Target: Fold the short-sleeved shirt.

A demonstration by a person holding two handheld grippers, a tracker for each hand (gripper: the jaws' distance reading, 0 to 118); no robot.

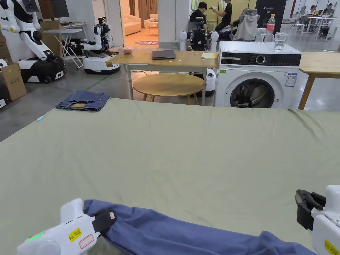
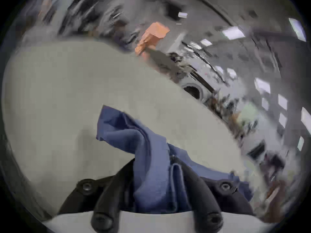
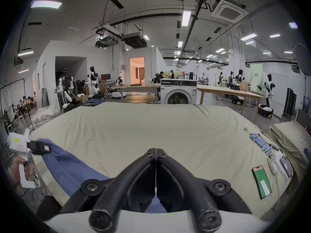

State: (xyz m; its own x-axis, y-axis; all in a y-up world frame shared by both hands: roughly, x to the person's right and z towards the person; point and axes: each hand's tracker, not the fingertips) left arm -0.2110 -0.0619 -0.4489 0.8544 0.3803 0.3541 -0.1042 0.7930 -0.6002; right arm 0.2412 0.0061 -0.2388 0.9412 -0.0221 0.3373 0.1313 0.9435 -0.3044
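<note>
A wide bed under a pale green sheet carries the blue shirt, bunched along its near edge. It looks light and limp, best taken at seams. The left tool pinches a fold; the right tool is closed, empty

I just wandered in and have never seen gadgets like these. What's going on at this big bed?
A person is working on a blue shirt with two hand-held grippers. The left gripper is clamped on one end of the shirt, which lies bunched along the near edge of the green sheet. The right gripper is shut and empty. No fold is made yet.
</note>
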